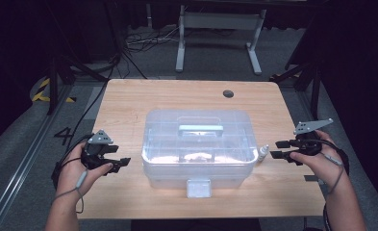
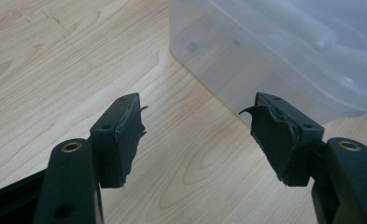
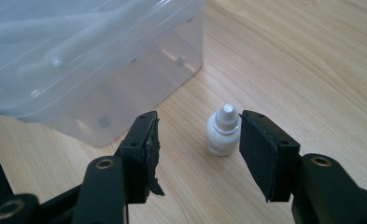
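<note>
Right gripper (image 3: 197, 135) is spread, its jaws flanking the upright bottle (image 3: 222, 132) just beside the box (image 3: 97, 70). Left gripper (image 2: 197, 126) is spread, empty. Risk: an off-centre closure likely tips the bottle or knocks it against the box.

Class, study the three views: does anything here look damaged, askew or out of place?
Yes. The pads of the left gripper are torn, with rubber curling off their edges, and a pad of the right gripper is ragged too. The dropper bottle stands upright and the clear box sits square.
</note>
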